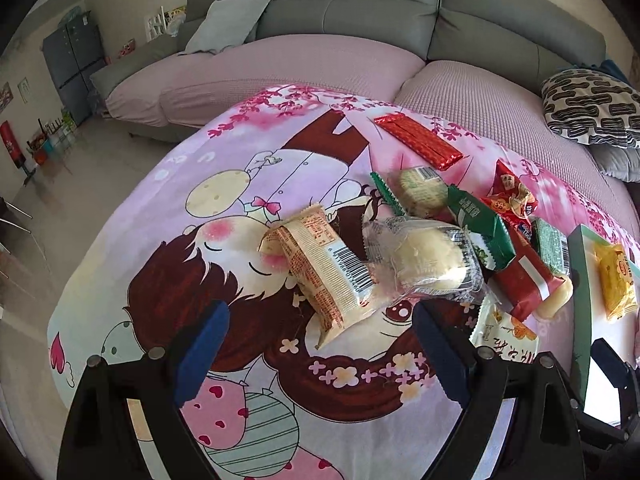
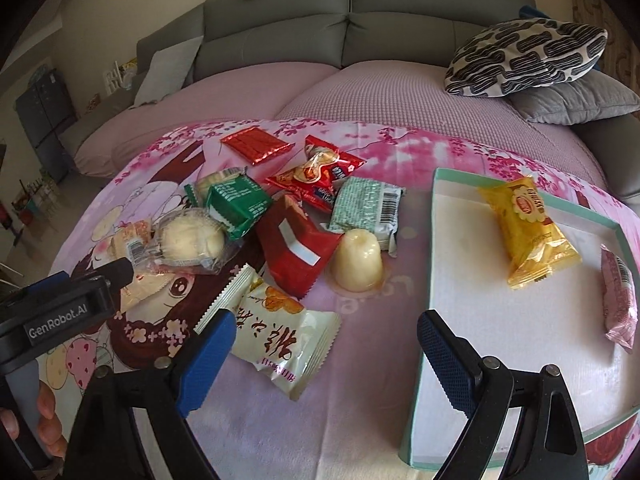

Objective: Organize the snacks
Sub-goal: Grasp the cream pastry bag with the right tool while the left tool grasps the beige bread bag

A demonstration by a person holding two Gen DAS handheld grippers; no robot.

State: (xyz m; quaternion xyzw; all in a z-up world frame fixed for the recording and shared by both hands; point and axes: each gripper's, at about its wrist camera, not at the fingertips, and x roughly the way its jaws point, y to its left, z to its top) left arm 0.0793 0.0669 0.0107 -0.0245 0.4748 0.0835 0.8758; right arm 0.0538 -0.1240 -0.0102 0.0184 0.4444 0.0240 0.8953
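Sorting underway: my left gripper (image 1: 320, 344) and right gripper (image 2: 326, 356), both apart and empty, next must pinch the beige packet (image 1: 320, 276) for the tray (image 2: 424, 360).

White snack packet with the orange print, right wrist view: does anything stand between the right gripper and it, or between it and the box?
Nothing visible does. The white snack packet lies flat just ahead of the open right gripper, with bare cloth between it and the box. The jelly cup stands further back, off that line.
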